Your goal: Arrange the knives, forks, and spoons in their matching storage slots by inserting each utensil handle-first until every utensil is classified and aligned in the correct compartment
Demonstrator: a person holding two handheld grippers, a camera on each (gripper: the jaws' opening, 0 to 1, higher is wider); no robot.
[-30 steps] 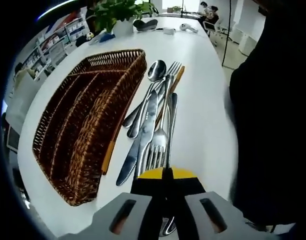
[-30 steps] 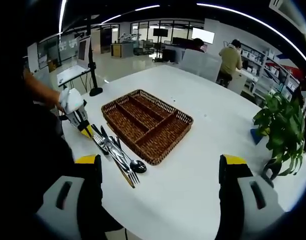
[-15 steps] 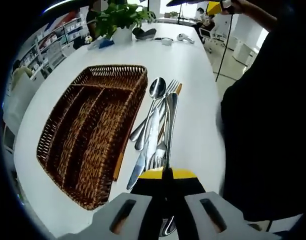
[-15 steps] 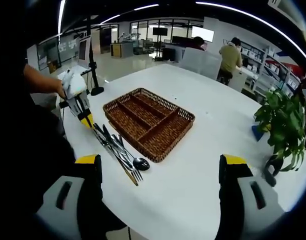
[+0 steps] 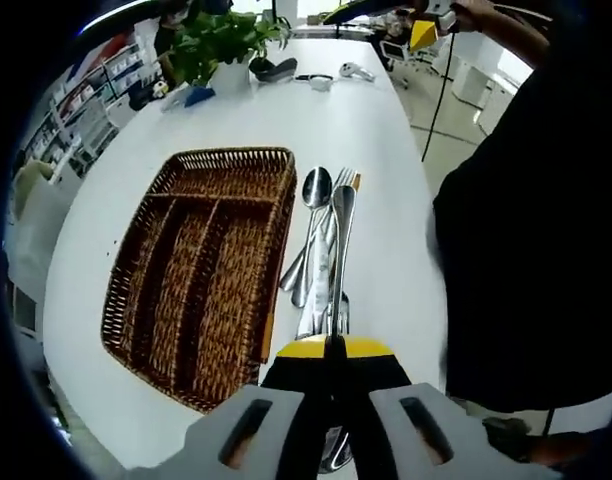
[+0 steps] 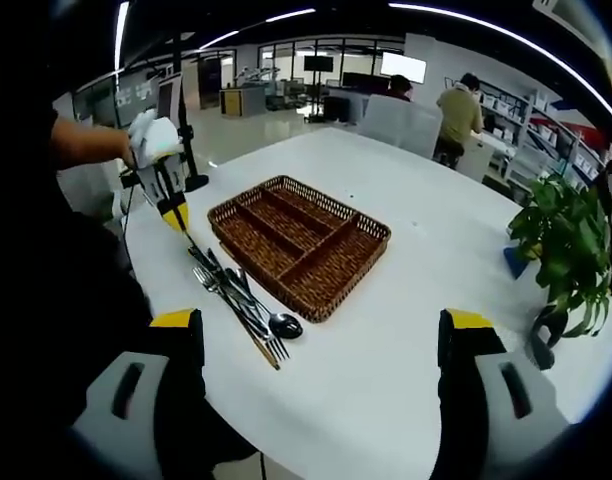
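four bare slots in wicker tray, left jaws clamping spoon, right jaws spread

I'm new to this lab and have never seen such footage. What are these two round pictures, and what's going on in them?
A person holds a two-jaw gripper in each hand, and a fisheye camera rides on each. The left gripper view looks along the left gripper, shut on a utensil lifted by one end. Below it, more cutlery lies on the white table beside an empty wicker tray with long compartments. The right gripper view looks across the same table; the right gripper is open, holding nothing. A potted plant stands further along the table.
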